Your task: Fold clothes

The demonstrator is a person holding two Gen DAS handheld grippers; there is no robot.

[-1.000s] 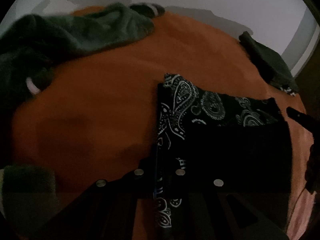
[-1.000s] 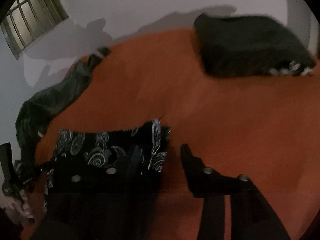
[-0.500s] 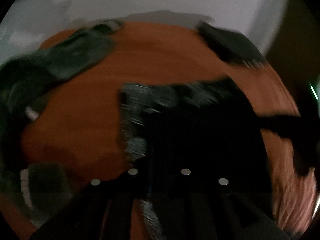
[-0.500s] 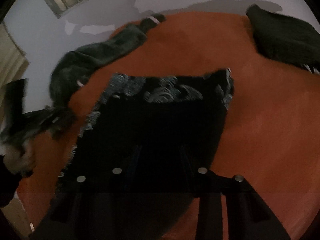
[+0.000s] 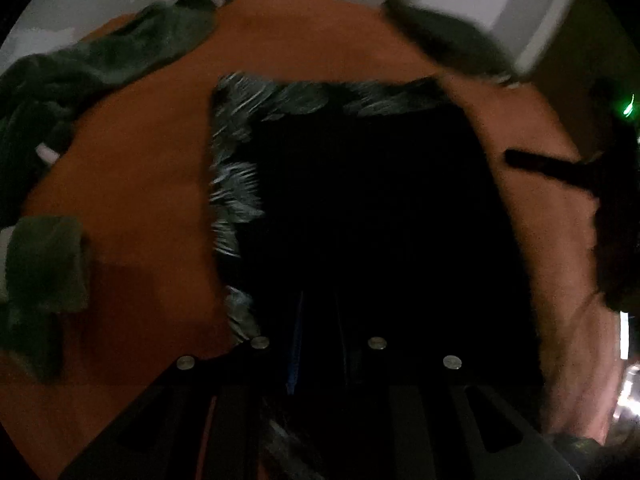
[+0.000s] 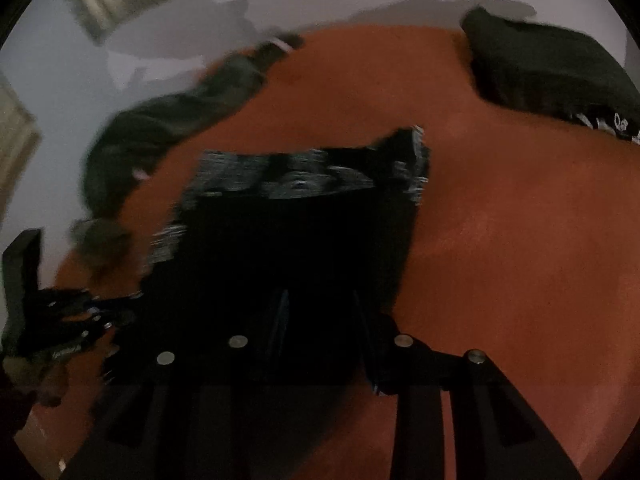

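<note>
A black cloth with a white paisley border [image 5: 360, 184] lies spread on the orange surface [image 5: 140, 200] and reaches up into both grippers. My left gripper [image 5: 318, 320] is shut on its near edge. My right gripper [image 6: 320, 312] is shut on the same cloth [image 6: 304, 224], with its fingers close together over the dark fabric. The other gripper shows at the right edge of the left wrist view [image 5: 560, 168] and at the left edge of the right wrist view [image 6: 52, 312]. Both views are blurred and dim.
A pile of dark green clothes [image 5: 88, 68] lies at the far left of the surface, also in the right wrist view [image 6: 168, 120]. A folded dark stack [image 6: 548, 68] sits at the far right. A pale wall stands behind.
Both grippers have lifted and pulled back with the cloth. The right gripper, open beside the cloth a second ago, is now shut on it. The cloth looks larger and more spread.
</note>
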